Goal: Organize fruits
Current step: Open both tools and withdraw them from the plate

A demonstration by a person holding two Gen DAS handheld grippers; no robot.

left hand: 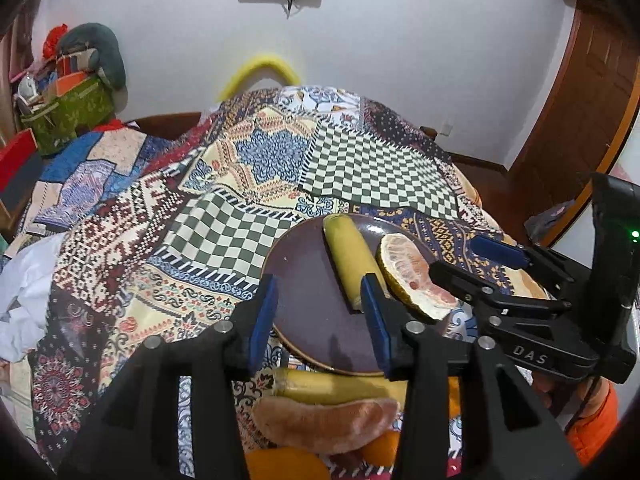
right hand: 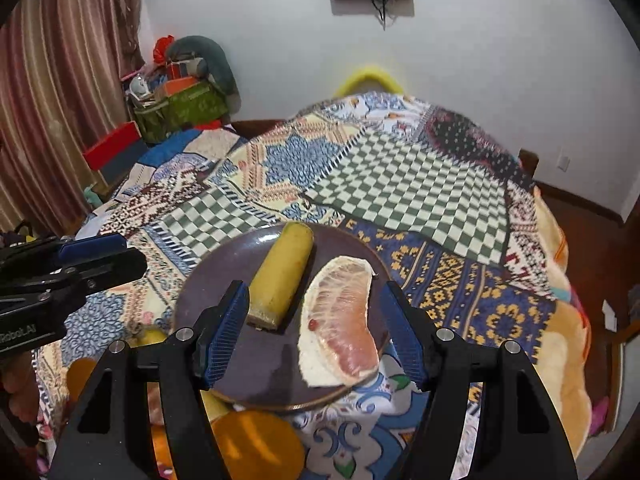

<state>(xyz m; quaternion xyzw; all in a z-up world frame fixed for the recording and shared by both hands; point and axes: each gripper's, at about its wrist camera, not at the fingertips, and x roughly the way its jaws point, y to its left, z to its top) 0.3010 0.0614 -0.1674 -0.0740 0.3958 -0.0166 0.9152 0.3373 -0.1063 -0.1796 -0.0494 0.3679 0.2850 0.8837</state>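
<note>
A dark purple plate lies on the patchwork cloth. On it are a cut yellow banana piece and, to its right, a pink pomelo slice. My left gripper hangs open over the plate's near left part, its right finger just beside the banana's cut end and nothing between the pads. My right gripper stands open astride the pomelo slice, with gaps on both sides.
Close below the plate lie another banana piece, a pomelo segment and oranges. The patchwork cloth stretches far back. Bags and boxes are piled at the back left. A wooden door stands at the right.
</note>
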